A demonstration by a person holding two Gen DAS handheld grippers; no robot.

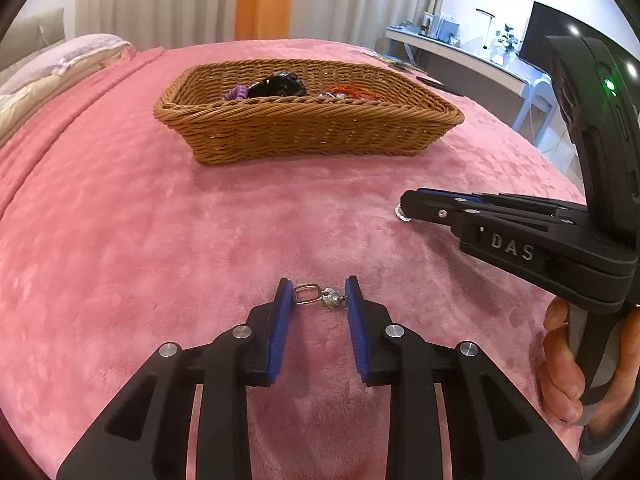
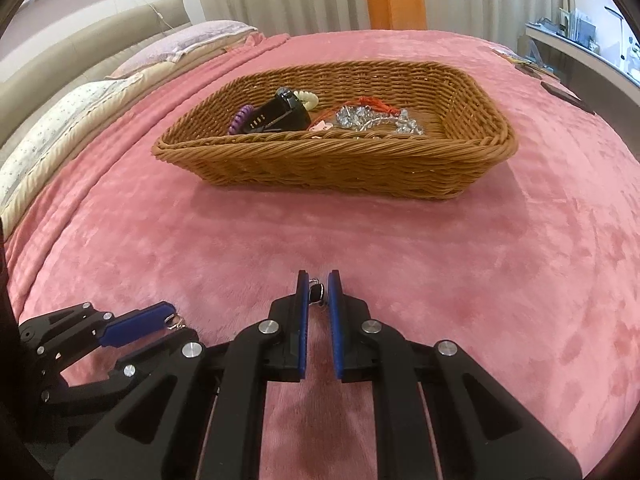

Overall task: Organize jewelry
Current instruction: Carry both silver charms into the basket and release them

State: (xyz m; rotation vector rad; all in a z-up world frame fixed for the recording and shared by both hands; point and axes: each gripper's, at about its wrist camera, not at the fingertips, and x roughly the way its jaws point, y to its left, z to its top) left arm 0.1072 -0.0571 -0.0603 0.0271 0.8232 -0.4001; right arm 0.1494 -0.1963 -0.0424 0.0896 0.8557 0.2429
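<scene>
**Op A:** I'm looking along my left gripper (image 1: 319, 294). A small silver piece (image 1: 318, 296), a rectangular ring joined to a little charm, sits between its blue fingers (image 1: 281, 312). Both pads touch its ends, so I read that as a grip on it, just above the pink blanket (image 1: 160, 240) of the bed.

**Op B:** And the right one?

**Op A:** The right gripper (image 2: 318, 292) has its fingers (image 2: 303, 304) drawn almost together on a small earring (image 2: 316, 292) with a dark stone and a silver top. It is pinched near the fingertips, low over the blanket (image 2: 480, 280). In the left view I see the right gripper (image 1: 404, 208) from the side, with a bit of silver showing below its tip, and a hand (image 1: 564, 360) wrapped around its handle.

**Op B:** Where's the basket?

**Op A:** The wicker basket (image 2: 332, 160) stands on the bed beyond both grippers, well apart from them. Inside I can make out a black watch (image 2: 276, 114), a purple coiled band (image 2: 240, 118), a pale coiled band (image 2: 306, 98) behind the watch, a red cord (image 2: 372, 104) and a heap of silver jewelry (image 2: 376, 120) toward the right side.

**Op B:** How do the two grippers sit relative to each other?

**Op A:** Side by side, near each other but not touching. From the right camera the left gripper (image 2: 176, 322) shows at the lower left, its silver piece peeking out at the tip. Pillows (image 2: 60, 128) lie along the far left edge of the bed.
</scene>
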